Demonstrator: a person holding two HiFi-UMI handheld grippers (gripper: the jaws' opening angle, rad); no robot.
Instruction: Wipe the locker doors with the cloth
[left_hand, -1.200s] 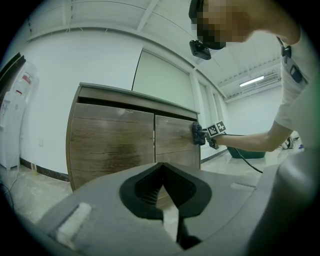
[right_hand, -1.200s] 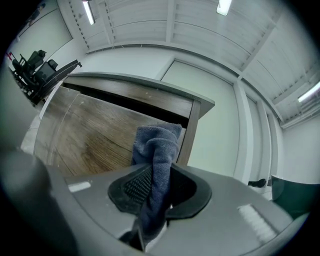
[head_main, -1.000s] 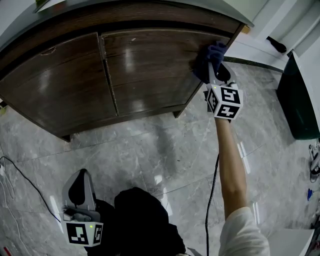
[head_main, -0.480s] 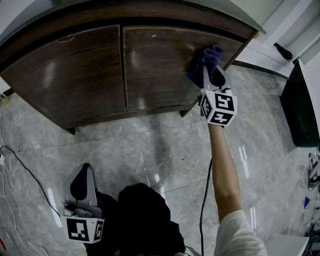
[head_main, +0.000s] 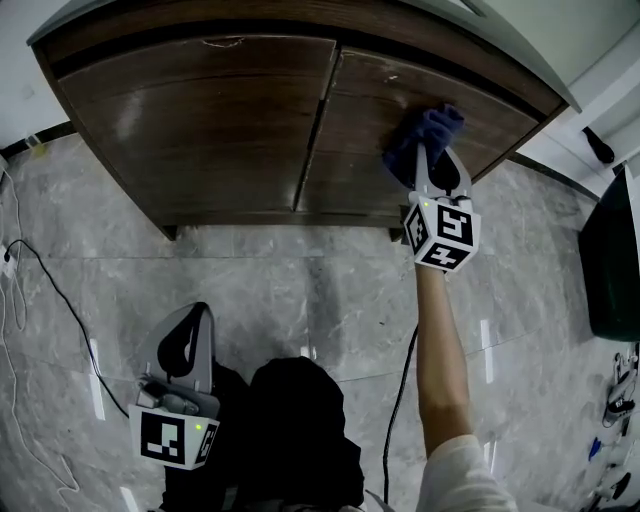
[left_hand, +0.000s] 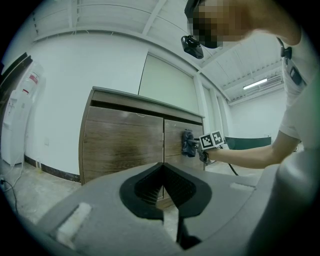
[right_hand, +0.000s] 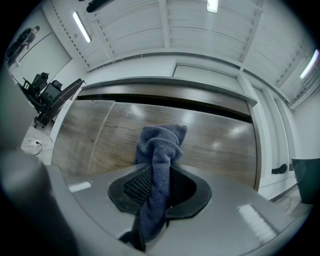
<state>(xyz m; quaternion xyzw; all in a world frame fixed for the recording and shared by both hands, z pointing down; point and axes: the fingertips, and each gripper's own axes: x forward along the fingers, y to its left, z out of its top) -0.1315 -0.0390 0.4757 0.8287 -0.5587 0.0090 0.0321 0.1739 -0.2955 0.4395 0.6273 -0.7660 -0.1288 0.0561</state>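
A dark wooden locker fills the top of the head view, with a left door (head_main: 215, 120) and a right door (head_main: 350, 150). My right gripper (head_main: 432, 160) reaches level at arm's length and is shut on a blue cloth (head_main: 425, 133). The cloth is pressed against the upper part of the right door. In the right gripper view the cloth (right_hand: 160, 145) bunches out of the jaws of that gripper (right_hand: 160, 175) onto the glossy door (right_hand: 220, 145). My left gripper (head_main: 198, 315) hangs low near my body, shut and empty, its tip (left_hand: 162, 167) facing the locker (left_hand: 120, 145).
Grey marble floor tiles (head_main: 300, 290) lie before the locker. A black cable (head_main: 50, 290) trails over the floor at the left, and another cable (head_main: 400, 400) hangs below my right arm. A dark green object (head_main: 612, 260) stands at the right edge.
The right gripper has slid the cloth leftward along the right door, from its right edge toward its middle. The left gripper has hardly moved.
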